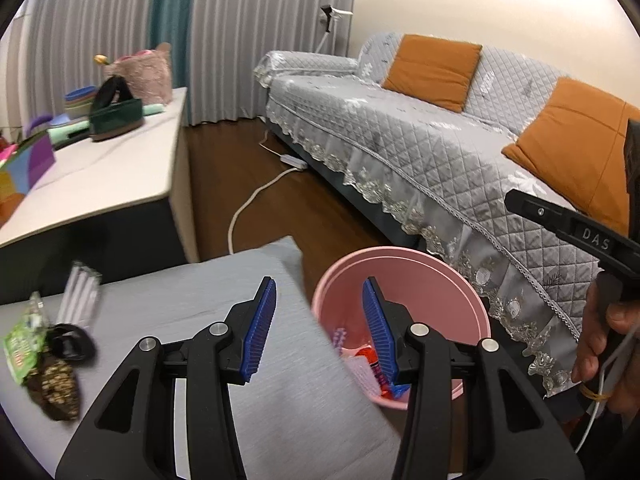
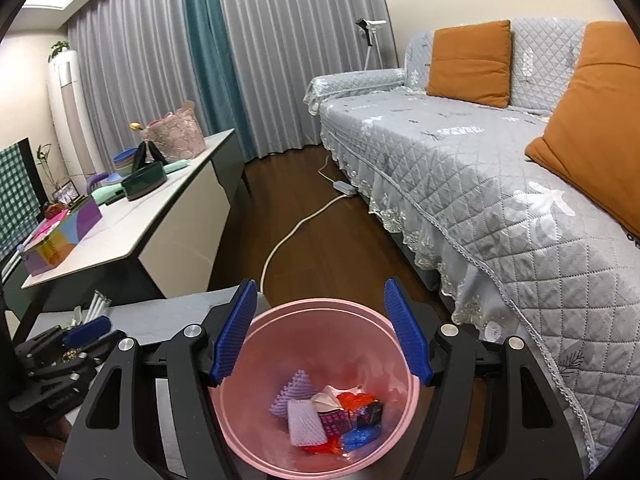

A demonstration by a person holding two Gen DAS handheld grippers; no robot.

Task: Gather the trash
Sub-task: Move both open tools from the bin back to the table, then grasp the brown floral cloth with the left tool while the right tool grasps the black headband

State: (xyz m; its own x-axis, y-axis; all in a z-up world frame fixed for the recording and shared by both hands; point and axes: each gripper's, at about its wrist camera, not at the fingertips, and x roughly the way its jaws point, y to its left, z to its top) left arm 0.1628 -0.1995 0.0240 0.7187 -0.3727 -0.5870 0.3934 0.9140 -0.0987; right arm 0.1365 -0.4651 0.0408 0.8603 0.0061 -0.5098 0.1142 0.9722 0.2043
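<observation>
A pink bin (image 2: 320, 364) stands on the floor beside a low grey table (image 1: 208, 300); it also shows in the left wrist view (image 1: 404, 280). It holds several wrappers and purple foam nets (image 2: 304, 420). My right gripper (image 2: 320, 324) is open and empty above the bin's mouth. My left gripper (image 1: 320, 320) is open and empty over the table's right edge next to the bin. On the table's left lie a green snack packet (image 1: 22, 344), a brown packet (image 1: 58, 388), a black ring-shaped item (image 1: 74, 342) and white straws (image 1: 80, 296).
A grey quilted sofa (image 2: 480, 168) with orange cushions (image 2: 468, 64) runs along the right. A white side table (image 2: 132, 220) with bowls, a bag and a colourful box stands at the left. A white cable with a power strip (image 2: 344, 188) lies on the wood floor.
</observation>
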